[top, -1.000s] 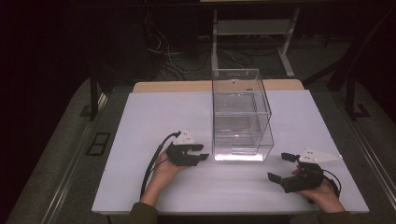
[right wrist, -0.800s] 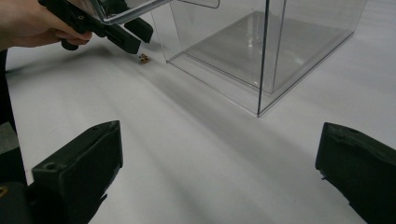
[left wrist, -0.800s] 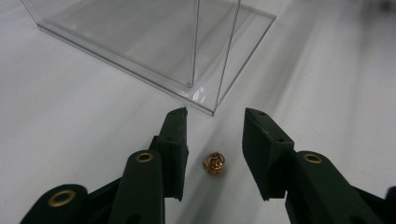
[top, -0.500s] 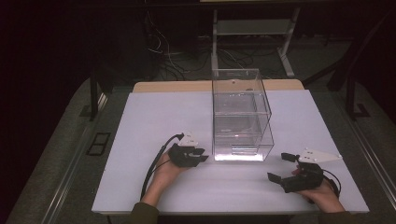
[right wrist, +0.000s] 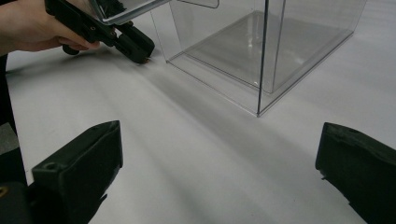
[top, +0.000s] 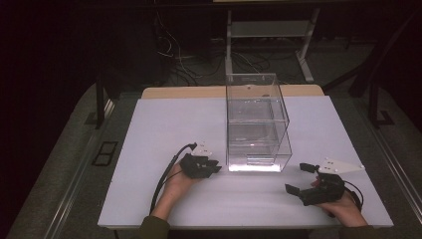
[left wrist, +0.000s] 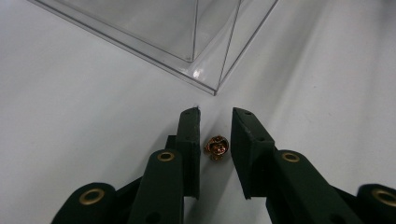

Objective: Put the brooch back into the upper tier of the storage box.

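1. Left claw point(left wrist: 215, 128) is low on the bench point(top: 164, 124), its jaws narrowed to a slim gap and just now closing in; a small copper-coloured metal piece point(left wrist: 216, 146) lies between them. The left pad looks about to touch it, the right pad is a sliver off, so no real hold yet.
2. That little piece sits on the bench just off the near left corner of the clear plastic box point(left wrist: 196, 42).
3. Handling call: it looks tiny, hard, light and rounded, the sort of thing that squirts out sideways under pressure. Best to pinch it across its widest part, centred on the pads, squeezing gently.
4. In the high view the left claw point(top: 209, 167) points at the clear plastic box point(top: 256, 124), a tall two-tier case.
5. Right claw point(right wrist: 219, 149) waits with jaws spread wide, nothing between them, resting near the bench's front right edge, well apart from the action.
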Available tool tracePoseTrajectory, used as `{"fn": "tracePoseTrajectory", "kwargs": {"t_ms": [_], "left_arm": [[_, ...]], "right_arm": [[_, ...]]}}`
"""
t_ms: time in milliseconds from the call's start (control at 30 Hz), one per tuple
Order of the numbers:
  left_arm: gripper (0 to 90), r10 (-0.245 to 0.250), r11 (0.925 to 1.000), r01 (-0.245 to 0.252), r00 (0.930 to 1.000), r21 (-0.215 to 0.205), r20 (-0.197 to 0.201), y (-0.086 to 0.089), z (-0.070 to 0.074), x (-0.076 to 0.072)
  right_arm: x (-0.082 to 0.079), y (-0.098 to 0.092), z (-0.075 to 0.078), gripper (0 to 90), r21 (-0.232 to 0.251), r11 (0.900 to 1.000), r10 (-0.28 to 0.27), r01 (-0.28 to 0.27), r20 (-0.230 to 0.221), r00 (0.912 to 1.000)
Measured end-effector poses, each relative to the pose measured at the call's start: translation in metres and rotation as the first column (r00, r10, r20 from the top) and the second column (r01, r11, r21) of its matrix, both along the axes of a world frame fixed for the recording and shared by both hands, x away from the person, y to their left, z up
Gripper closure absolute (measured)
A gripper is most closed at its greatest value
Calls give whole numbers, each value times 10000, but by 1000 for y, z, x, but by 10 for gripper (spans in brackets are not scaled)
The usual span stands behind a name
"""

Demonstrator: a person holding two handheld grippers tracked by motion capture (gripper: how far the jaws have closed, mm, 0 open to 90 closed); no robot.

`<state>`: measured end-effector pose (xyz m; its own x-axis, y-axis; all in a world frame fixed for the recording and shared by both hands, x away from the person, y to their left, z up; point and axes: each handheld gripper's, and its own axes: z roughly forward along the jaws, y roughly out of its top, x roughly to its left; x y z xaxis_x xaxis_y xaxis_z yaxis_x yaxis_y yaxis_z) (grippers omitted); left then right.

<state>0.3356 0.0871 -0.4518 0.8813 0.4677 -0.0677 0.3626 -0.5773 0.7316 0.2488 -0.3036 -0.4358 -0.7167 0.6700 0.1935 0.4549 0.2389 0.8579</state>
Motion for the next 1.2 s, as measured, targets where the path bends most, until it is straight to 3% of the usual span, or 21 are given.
{"fn": "tracePoseTrajectory", "kwargs": {"t_ms": [667, 1200], "left_arm": [[779, -178, 9994, 169, 9995, 309, 273, -1, 0, -1], [793, -79, 10000, 80, 9999, -32, 151, 4, 5, -2]], "right_arm": [[0, 0, 0, 6, 22, 10000, -8, 8, -13, 10000], [0, -1, 0, 6, 6, 10000, 2, -2, -7, 10000]]}}
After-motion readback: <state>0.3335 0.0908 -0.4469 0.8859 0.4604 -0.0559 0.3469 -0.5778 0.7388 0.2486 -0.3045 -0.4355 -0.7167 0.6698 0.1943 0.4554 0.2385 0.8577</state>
